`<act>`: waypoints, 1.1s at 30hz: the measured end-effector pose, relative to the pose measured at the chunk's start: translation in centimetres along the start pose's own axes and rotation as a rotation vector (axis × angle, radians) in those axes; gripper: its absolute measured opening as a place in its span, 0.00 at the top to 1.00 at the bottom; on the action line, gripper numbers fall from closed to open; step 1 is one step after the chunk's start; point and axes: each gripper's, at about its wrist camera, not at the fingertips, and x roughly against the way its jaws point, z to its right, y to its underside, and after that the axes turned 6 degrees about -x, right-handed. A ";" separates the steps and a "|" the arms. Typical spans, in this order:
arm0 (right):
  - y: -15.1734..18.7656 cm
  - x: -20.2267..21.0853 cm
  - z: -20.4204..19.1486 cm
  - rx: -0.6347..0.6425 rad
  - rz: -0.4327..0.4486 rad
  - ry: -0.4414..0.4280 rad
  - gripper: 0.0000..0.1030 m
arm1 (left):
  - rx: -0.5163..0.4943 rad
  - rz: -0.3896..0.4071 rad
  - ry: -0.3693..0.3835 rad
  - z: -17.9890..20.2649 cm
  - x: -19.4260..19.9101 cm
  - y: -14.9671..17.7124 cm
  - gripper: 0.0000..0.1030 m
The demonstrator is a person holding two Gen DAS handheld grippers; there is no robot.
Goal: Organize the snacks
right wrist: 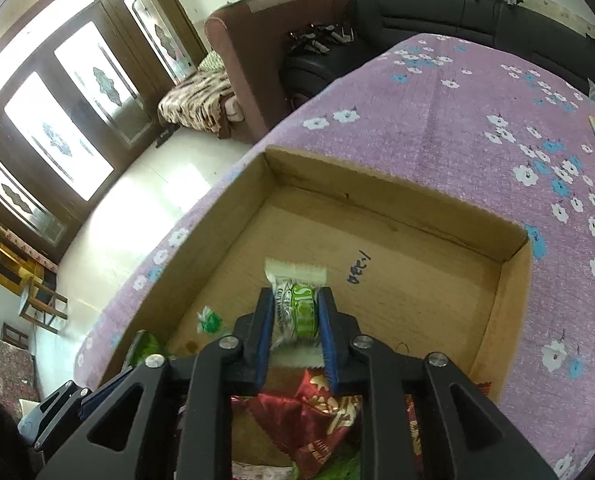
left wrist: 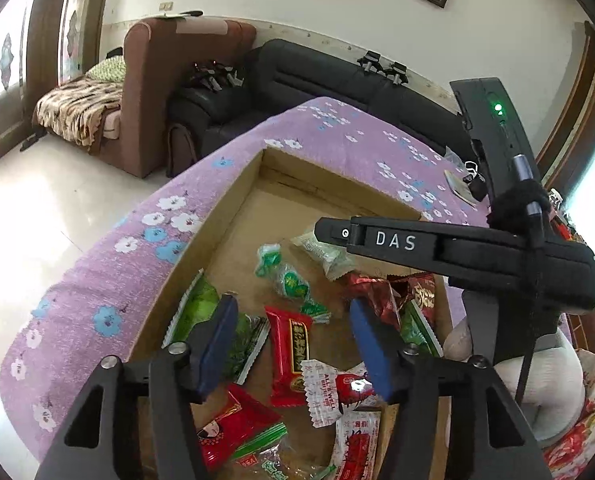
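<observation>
Right claw: the right gripper (right wrist: 294, 334) pinches a white-and-green sweet (right wrist: 296, 312) between its blue pads, low centre of the right wrist view; the wrapper's crimped end sticks out beyond the fingertips.
Sweet's axis: its long axis runs along the fingers, pointing up-frame toward the far wall of the cardboard box (right wrist: 397, 208). The pads appear to touch its two flanks.
Below the right claw: bare box floor lies ahead of the sweet, with a handwritten mark just to its right; a red foil packet (right wrist: 309, 412) sits under the fingers at the bottom of the frame.
Left claw: the left gripper (left wrist: 293, 340) stands spread, nothing between its pads, low centre of the left wrist view.
Under the left claw: a red bar packet (left wrist: 289, 356) lies between the two pads, long axis roughly up and down the frame, so the fingers straddle its narrow width. Whether they hover over it or touch it I cannot tell.
Around it: green leafy packet (left wrist: 195, 308) to the left, green twisted sweets (left wrist: 285, 276) above.
Beyond: the box sits on a purple flowered cloth (left wrist: 109, 280).
Nearer hand: for the empty far half of the box, the right one, since it already carries the sweet over it.
Judgement: the sweet looks ready to be set down on the bare floor ahead.
</observation>
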 end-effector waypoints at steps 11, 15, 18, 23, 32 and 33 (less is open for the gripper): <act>1.8 6.1 0.4 -0.004 0.105 -0.003 0.60 | -0.056 0.072 -0.057 2.1 3.5 0.2 0.31; 3.5 8.2 0.7 0.007 0.132 0.018 0.59 | -0.075 0.104 -0.075 3.0 5.0 0.5 0.27; 4.9 9.4 0.9 0.013 0.147 0.034 0.56 | -0.081 0.125 -0.093 3.6 6.2 0.8 0.22; 7.5 11.5 1.0 0.027 0.174 0.056 0.53 | -0.075 0.169 -0.142 4.2 8.1 1.4 0.10; 11.7 14.8 0.8 0.061 0.236 0.094 0.49 | -0.079 0.245 -0.184 5.6 11.7 2.4 0.06; 12.2 15.3 0.8 0.067 0.247 0.099 0.48 | -0.084 0.252 -0.187 5.8 12.0 2.5 0.06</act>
